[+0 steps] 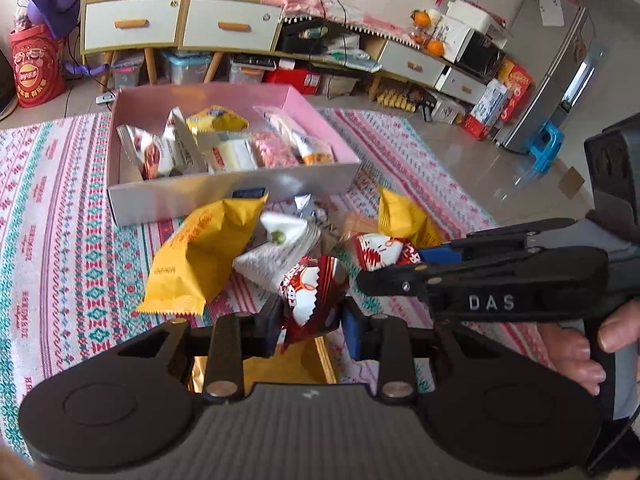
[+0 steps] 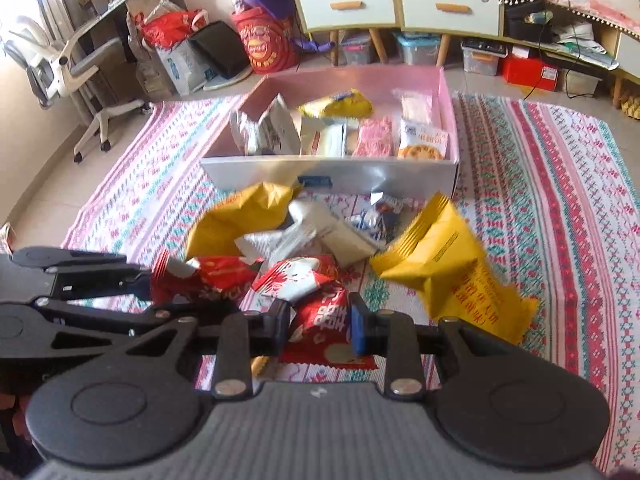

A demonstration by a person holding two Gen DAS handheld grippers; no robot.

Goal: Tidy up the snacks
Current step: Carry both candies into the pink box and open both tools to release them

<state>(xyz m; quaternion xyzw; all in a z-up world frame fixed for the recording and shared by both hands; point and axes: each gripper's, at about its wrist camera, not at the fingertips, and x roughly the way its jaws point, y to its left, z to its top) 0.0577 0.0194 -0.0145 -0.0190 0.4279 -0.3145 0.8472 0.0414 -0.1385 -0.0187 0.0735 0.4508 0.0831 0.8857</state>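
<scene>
Jaws of both grippers (left (image 1: 310, 326), right (image 2: 320, 330)) each clamp a red packet, below the box's near wall (image 2: 360, 178)

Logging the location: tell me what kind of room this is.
Probably a home living room: a silver fridge, a white-drawered wooden cabinet and a white office chair at a desk surround a patterned woven floor mat.

The raised white letters "DAS" stand on the black plastic right claw (image 1: 394, 276). Print on the snack wrappers is too blurred to read.
</scene>
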